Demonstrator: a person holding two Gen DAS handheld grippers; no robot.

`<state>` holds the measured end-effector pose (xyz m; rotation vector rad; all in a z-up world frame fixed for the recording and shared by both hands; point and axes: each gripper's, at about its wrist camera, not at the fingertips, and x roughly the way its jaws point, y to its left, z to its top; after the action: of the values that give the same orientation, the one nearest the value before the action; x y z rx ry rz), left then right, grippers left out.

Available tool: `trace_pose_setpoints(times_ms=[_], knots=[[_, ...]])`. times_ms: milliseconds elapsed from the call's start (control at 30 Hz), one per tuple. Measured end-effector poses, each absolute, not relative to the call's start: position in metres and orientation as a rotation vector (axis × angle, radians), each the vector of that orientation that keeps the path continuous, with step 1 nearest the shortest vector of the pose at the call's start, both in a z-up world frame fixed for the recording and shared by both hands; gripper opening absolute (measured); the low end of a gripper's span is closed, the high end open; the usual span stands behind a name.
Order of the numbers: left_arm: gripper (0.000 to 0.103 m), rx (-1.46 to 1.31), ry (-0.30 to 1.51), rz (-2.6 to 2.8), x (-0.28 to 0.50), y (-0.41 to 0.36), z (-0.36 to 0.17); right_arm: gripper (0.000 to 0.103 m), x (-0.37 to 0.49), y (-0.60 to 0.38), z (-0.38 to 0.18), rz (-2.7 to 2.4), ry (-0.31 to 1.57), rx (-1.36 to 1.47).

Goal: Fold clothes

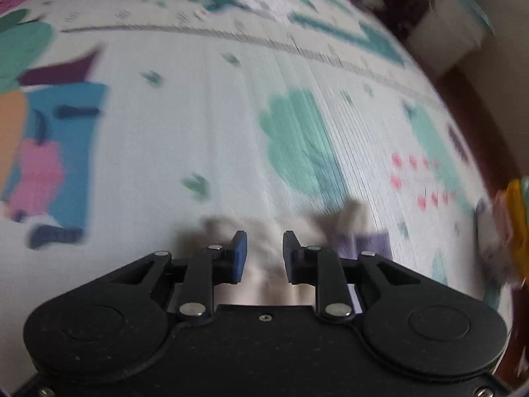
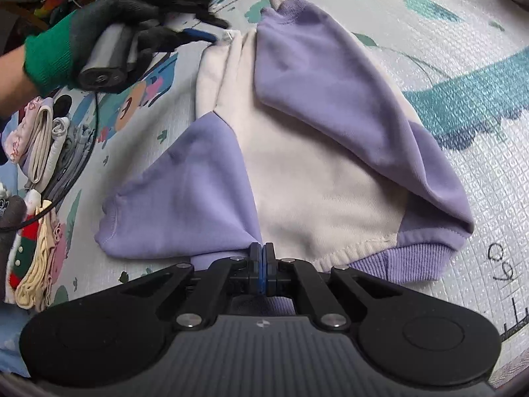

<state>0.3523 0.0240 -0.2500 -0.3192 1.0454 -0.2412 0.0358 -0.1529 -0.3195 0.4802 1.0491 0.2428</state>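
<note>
A cream sweatshirt [image 2: 307, 172] with purple sleeves [image 2: 347, 76] lies flat on the patterned play mat [image 2: 463, 49], both sleeves folded across its body. My right gripper [image 2: 263, 264] is shut on its near edge, where the left purple sleeve [image 2: 185, 198] meets the cream body. A hand in a green-cuffed black glove [image 2: 66, 43] holds my left gripper [image 2: 211, 37] at the garment's far corner. The left wrist view is blurred: the left gripper [image 1: 264, 254] has its blue pads [image 1: 238, 254] apart, with cream cloth [image 1: 264, 231] below the gap and a purple part [image 1: 363, 244] to the right.
Folded clothes are stacked at the mat's left side [image 2: 39, 139], with another pile nearer [image 2: 36, 264]. A black cable [image 2: 76, 172] runs over them. In the left wrist view a white box [image 1: 446, 43] stands beyond the mat and bright fabric [image 1: 509, 225] lies at the right edge.
</note>
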Motion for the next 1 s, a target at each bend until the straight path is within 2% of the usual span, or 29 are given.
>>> trace_pose_setpoints(times_ms=[200, 433, 600, 767, 1000], knots=[[0.022, -0.251, 1.010, -0.240, 0.354, 0.054, -0.243, 0.003, 0.036, -0.150, -0.320, 0.247, 1.042, 0.472], [0.022, -0.124, 0.994, -0.450, 0.338, 0.009, -0.245, 0.003, 0.040, -0.145, -0.315, 0.262, 1.030, 0.431], [0.022, 0.105, 1.022, -0.374, 0.338, -0.012, -0.272, 0.003, 0.041, -0.144, -0.315, 0.259, 1.026, 0.416], [0.023, -0.060, 0.988, -0.391, 0.338, 0.009, -0.262, 0.003, 0.042, -0.147, -0.316, 0.264, 1.029, 0.426], [0.023, 0.003, 0.967, -0.448, 0.329, -0.003, -0.262, 0.003, 0.042, -0.147, -0.319, 0.260, 1.022, 0.431]])
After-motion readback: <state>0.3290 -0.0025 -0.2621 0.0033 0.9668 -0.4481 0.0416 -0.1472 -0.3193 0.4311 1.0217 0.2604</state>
